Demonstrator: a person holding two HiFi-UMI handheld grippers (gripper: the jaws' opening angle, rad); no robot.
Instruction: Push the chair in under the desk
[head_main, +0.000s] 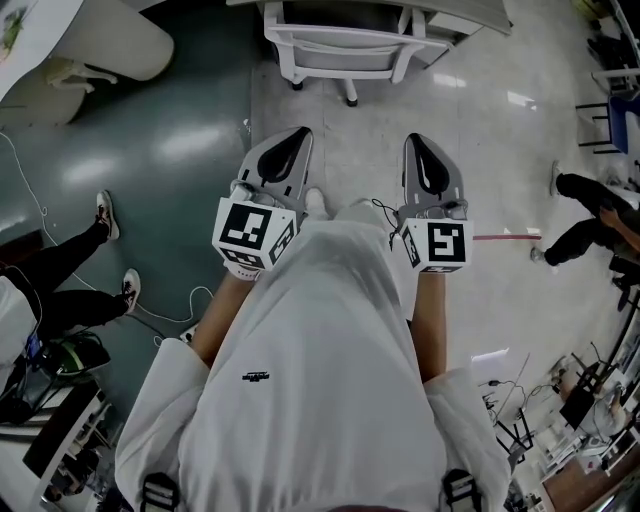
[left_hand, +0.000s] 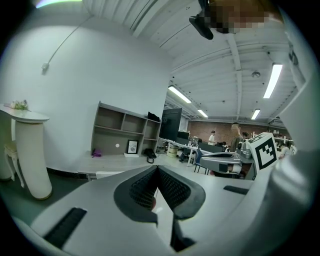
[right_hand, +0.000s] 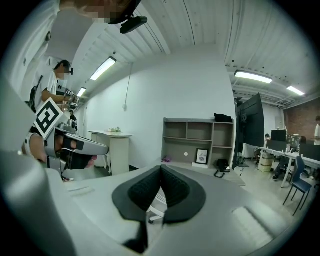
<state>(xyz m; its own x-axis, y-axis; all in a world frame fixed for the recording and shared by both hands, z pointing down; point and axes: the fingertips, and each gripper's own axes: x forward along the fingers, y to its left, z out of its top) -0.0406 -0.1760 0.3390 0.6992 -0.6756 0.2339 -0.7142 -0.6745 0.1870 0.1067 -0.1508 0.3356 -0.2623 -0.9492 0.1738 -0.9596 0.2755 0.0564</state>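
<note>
The white-framed chair (head_main: 345, 45) stands at the top of the head view, its back toward me, partly under the grey desk (head_main: 470, 12). My left gripper (head_main: 298, 137) and right gripper (head_main: 419, 142) are held side by side in front of my body, both pointing at the chair and short of it. Both are shut with nothing between the jaws. In the left gripper view the left gripper (left_hand: 158, 171) faces the desk with its shelf unit (left_hand: 125, 131). In the right gripper view a bit of the chair (right_hand: 156, 201) shows below the right gripper (right_hand: 161, 171).
A white pedestal table (head_main: 110, 40) stands at the far left. A person's legs (head_main: 70, 255) reach in from the left and another person (head_main: 590, 215) is at the right. Cables (head_main: 170, 312) lie on the green floor. Cluttered desks fill the lower corners.
</note>
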